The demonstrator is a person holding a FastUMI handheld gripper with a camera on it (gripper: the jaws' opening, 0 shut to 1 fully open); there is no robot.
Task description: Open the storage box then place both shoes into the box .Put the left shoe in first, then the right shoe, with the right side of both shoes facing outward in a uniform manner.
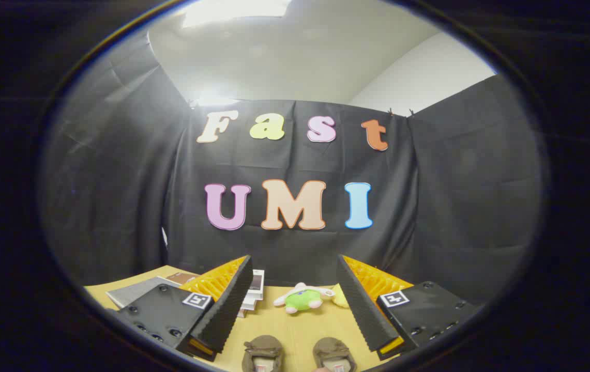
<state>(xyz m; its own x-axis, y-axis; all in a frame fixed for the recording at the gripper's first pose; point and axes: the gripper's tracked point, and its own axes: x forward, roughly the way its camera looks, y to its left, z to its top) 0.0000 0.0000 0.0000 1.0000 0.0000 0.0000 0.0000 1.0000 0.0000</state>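
Gripper view: gripper (295, 305) spread wide and empty above a pair of shoes, box lid not yet dealt with.

Taking the pair of brown shoes as the landmark: the left shoe (262, 353) and right shoe (333, 354) sit side by side on the wooden table (295, 323), low between the two fingers and touching neither. Beyond the shoes lies a green and pink plush toy (302, 299); beyond them to the left sit a white stack of what look like small boxes (253, 292) and a flat grey slab (134, 292), which may be the storage box, though I cannot tell. To do the opening step well, my judgement is to steer left past the shoes, confirm which item is the box, and approach its lid edge squarely with the fingers kept apart until they straddle it.
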